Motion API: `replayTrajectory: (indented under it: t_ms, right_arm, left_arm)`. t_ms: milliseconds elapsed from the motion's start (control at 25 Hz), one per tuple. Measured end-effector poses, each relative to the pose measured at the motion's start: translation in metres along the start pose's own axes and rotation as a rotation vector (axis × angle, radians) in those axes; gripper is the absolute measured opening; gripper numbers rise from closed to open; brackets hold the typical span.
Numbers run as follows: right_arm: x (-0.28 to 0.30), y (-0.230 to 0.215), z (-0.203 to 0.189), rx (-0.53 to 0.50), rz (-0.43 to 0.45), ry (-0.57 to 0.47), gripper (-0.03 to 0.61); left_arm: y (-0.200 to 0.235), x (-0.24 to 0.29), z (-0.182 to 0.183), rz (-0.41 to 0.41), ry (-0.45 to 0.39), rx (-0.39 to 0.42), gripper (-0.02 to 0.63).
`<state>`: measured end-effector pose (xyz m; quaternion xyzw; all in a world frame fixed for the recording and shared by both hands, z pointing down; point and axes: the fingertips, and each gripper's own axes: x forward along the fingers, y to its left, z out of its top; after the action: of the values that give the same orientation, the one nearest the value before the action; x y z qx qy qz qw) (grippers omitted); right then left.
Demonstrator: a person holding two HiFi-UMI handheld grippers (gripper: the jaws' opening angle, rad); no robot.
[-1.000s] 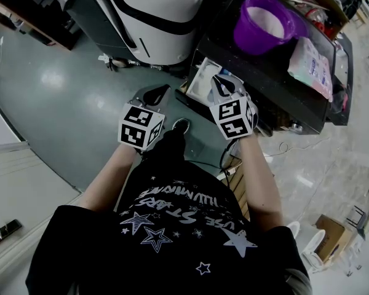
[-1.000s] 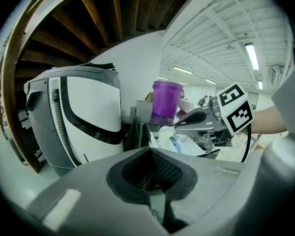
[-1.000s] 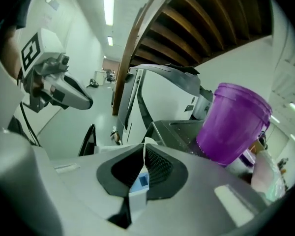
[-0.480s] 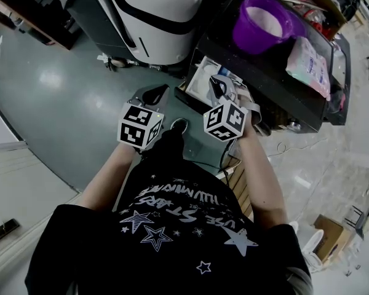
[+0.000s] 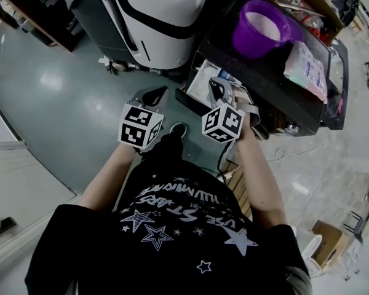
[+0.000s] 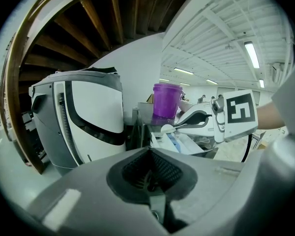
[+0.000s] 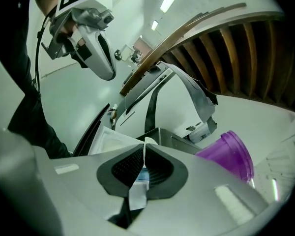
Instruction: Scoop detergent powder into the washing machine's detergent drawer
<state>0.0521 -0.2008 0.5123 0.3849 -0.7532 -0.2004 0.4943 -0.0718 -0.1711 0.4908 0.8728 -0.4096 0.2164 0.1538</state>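
The washing machine's detergent drawer [image 5: 202,82] stands pulled out, white inside, in front of the dark machine top. My right gripper [image 5: 218,88] hangs over the drawer, shut on the thin white handle of a scoop [image 7: 137,196]. In the left gripper view the scoop's round bowl [image 6: 166,129] sits just above the drawer [image 6: 179,142]; whether powder is in it does not show. A purple tub [image 5: 262,28] holding white powder stands on the machine top behind. My left gripper [image 5: 152,95] is held to the left of the drawer, shut with nothing in it.
A white front-loading washer [image 5: 160,11] stands at the back left, beside the drawer. A pale detergent bag [image 5: 304,63] lies on the dark top right of the purple tub. Green floor [image 5: 61,97] spreads to the left. The person's black shirt fills the lower head view.
My right gripper has tipped and shifted a little to the left over the drawer, its marker cube turning. The left gripper has stayed where it was.
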Motion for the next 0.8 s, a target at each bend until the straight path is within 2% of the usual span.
replayTrajectory:
  t_ms: [240, 800]
  right_arm:
    - [-0.011, -0.01, 0.002, 0.187, -0.007, -0.028, 0.035]
    - [-0.07, -0.032, -0.01, 0.807, -0.027, -0.176, 0.035]
  left_arm:
    - [-0.004, -0.009, 0.001, 0.006, -0.018, -0.007, 0.002]
    - [-0.024, -0.053, 0.005, 0.029, -0.077, 0.024, 0.002]
